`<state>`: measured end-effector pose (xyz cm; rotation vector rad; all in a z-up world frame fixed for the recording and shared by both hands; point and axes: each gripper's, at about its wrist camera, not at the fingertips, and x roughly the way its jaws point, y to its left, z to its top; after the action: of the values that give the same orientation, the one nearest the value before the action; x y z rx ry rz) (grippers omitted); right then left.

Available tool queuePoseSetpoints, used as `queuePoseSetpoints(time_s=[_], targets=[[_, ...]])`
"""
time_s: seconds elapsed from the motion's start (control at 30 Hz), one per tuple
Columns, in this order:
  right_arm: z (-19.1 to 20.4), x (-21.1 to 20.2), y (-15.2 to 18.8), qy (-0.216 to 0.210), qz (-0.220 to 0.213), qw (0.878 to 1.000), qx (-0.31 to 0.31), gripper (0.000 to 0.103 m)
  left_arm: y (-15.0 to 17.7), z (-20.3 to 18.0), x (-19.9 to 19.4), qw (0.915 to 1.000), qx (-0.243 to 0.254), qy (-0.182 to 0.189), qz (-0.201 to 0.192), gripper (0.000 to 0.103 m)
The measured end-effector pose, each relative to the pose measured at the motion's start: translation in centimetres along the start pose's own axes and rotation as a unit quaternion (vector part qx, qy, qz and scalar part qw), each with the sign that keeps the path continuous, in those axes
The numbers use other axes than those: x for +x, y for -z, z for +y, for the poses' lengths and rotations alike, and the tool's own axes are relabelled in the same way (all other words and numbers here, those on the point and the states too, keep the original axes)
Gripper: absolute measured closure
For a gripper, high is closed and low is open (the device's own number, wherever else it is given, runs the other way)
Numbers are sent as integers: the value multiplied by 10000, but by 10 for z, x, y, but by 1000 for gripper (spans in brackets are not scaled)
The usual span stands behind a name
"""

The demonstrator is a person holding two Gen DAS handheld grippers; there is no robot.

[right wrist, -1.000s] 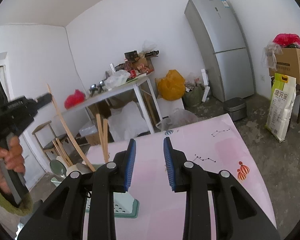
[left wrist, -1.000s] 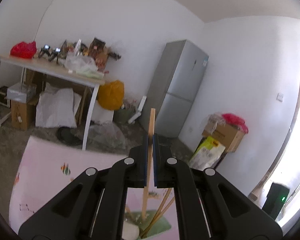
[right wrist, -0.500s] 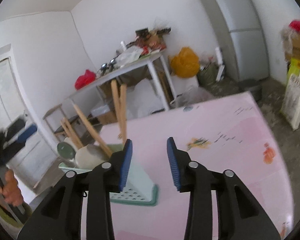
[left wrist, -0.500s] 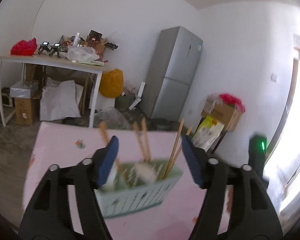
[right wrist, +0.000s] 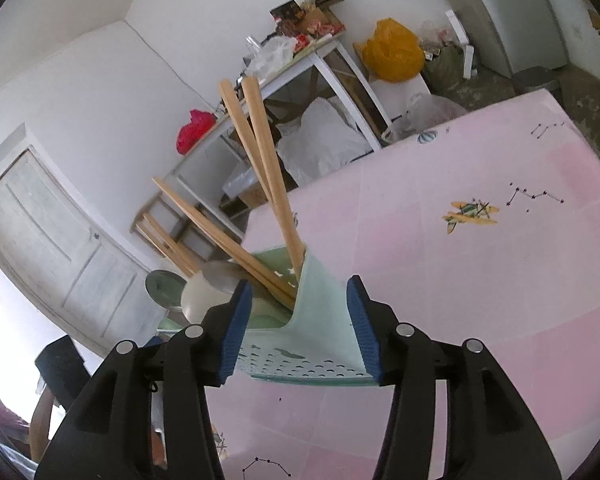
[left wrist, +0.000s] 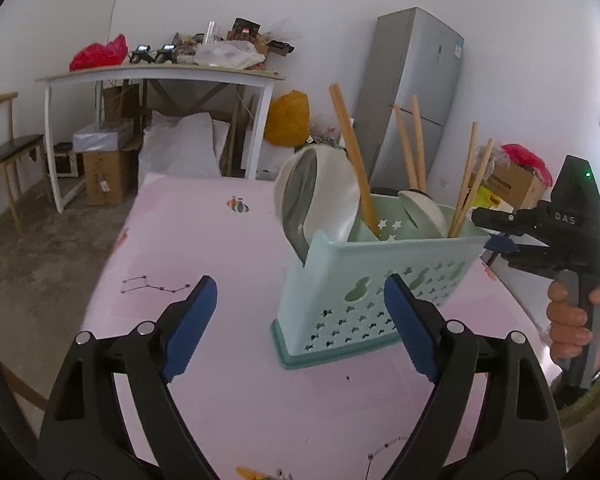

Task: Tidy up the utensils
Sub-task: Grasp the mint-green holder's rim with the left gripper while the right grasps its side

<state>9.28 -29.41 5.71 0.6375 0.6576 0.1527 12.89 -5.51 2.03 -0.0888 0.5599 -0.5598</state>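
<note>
Ahead of the empty, wide-spread left gripper [left wrist: 296,320] stood the chopstick-filled mint utensil basket [left wrist: 380,280]; its corner sat untouched between the right gripper's [right wrist: 300,320] just-widening jaws. A nudge could topple it.

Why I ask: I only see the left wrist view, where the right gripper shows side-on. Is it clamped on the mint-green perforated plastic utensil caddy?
Observer: No. In the right wrist view the right gripper is open. Its jaws have just been opening, and the end corner of the mint-green perforated plastic utensil caddy sits between the blue pads, neither visibly pressing.
Operator: What lies beyond the caddy from that side?
Observer: A closed white panelled door in the far wall.
</note>
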Motion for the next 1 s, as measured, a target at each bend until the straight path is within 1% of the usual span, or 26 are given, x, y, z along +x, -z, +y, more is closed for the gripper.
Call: queuePoseSetpoints(time_s=[0.13,0.23,0.4,0.53,0.6,0.67,1.0], targets=[[4,8,2,3,188,9998,97,53,2,-1,19,9999,-7,155,16,21],[14,13,3,208,198,9996,14,48,-2,-4,29,9996,-84,266,12,21],[20,13,2,395,266,9988,71,47,-2,-9,36,9983,-231,538,-46,21],[23,13,1,505,361,9980,113,47,-1,-19,40,9971,-218,721,-88,21],[25,14,1,595,384,9974,98,47,0,-23,41,9978,-137,633,-103,20],[27,15,0,657,401,9970,96,47,1,-24,41,9977,-135,647,-111,20],[31,10,8,780,426,9959,166,46,-1,-21,37,9960,-454,764,5,20]])
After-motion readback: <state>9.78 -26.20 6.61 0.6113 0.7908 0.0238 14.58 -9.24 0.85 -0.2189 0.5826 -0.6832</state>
